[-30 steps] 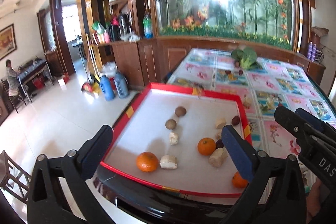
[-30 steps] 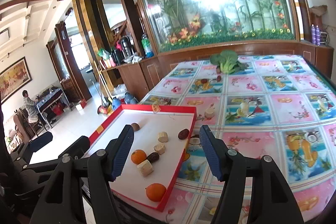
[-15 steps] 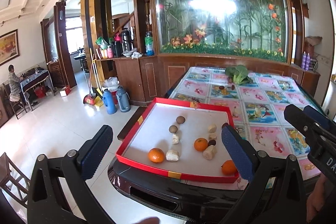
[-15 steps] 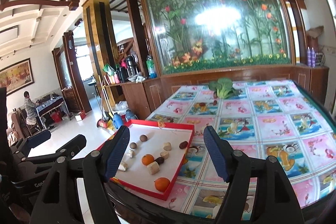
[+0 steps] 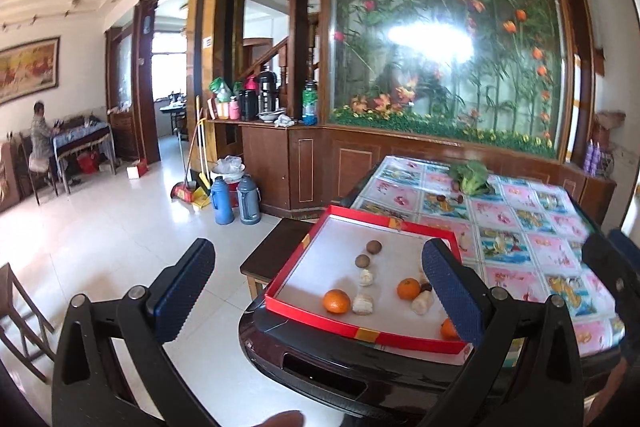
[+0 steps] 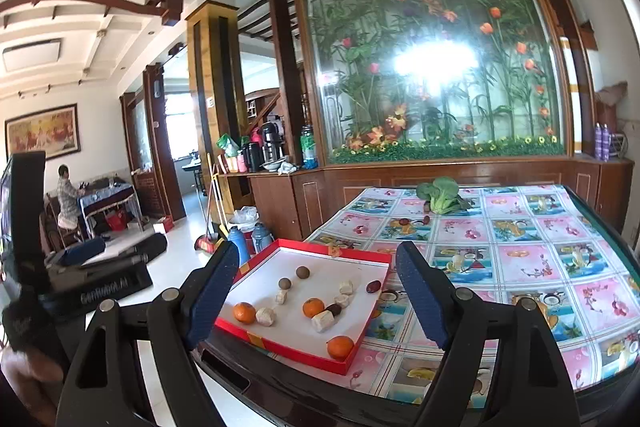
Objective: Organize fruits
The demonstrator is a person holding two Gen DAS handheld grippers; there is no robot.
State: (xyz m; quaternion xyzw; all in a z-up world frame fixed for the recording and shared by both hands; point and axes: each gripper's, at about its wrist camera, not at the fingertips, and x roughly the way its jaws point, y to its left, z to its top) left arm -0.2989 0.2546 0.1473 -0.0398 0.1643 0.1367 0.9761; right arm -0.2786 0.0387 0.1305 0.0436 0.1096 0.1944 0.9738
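Both grippers (image 5: 316,291) (image 6: 316,291) apparently empty, agape

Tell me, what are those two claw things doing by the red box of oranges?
A person holds both grippers, left gripper and right gripper, open and empty, away from the table. Nothing is being grabbed. Three oranges, brown fruits and pale chunks lie in the red tray; a green vegetable lies at the table's far end.

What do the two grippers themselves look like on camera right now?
Left gripper and right gripper match: glossy black plastic frames with silver pivot bolts and two fingers faced with dark blue textured pads. The left body, seen from the right camera, carries pale lettering, too blurred to read.
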